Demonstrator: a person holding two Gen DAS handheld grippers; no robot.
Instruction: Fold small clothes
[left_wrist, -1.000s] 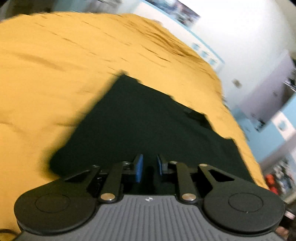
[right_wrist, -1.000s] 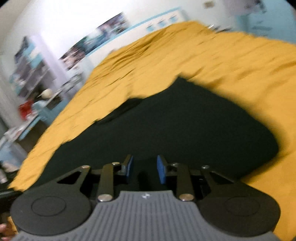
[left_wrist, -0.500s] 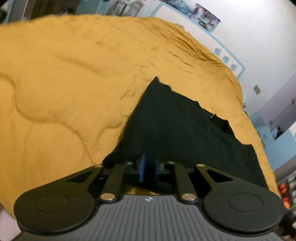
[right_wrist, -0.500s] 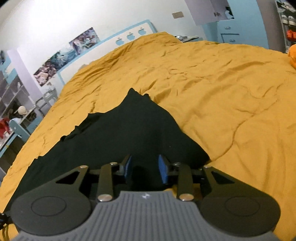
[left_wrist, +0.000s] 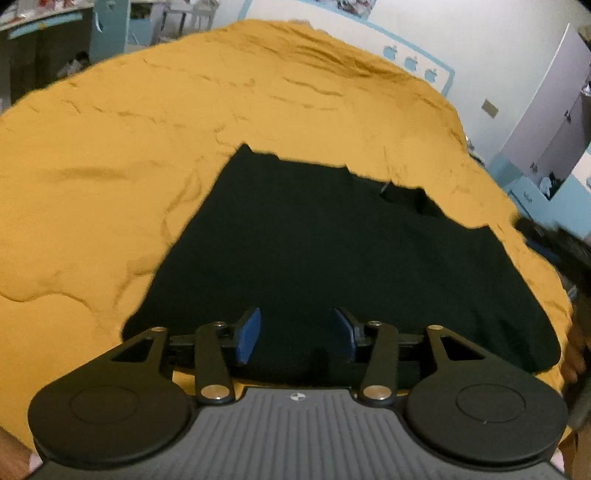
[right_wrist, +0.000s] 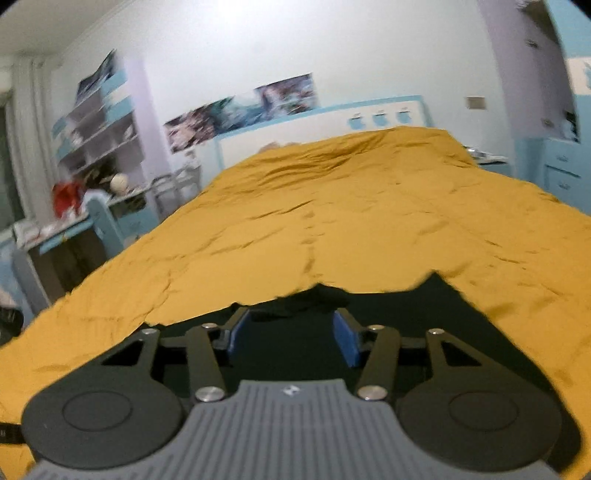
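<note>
A black garment (left_wrist: 332, 251) lies spread flat on the mustard-yellow bedcover (left_wrist: 147, 147). My left gripper (left_wrist: 295, 332) is open and empty, above the garment's near edge. In the right wrist view the same garment (right_wrist: 295, 354) fills the lower middle, its far edge with a dark collar bump just beyond the fingers. My right gripper (right_wrist: 291, 338) is open and empty over the cloth, raised and looking along the bed (right_wrist: 369, 221). The other gripper shows blurred at the right edge of the left wrist view (left_wrist: 569, 258).
A white and blue headboard (right_wrist: 332, 125) stands at the far end of the bed. Shelves and a cluttered desk (right_wrist: 74, 177) are on the left, blue drawers (right_wrist: 561, 173) on the right.
Both grippers have opened; the left was shut on the garment's edge half a second ago. Both pulled back, and the right tilted up to look down the bed.
</note>
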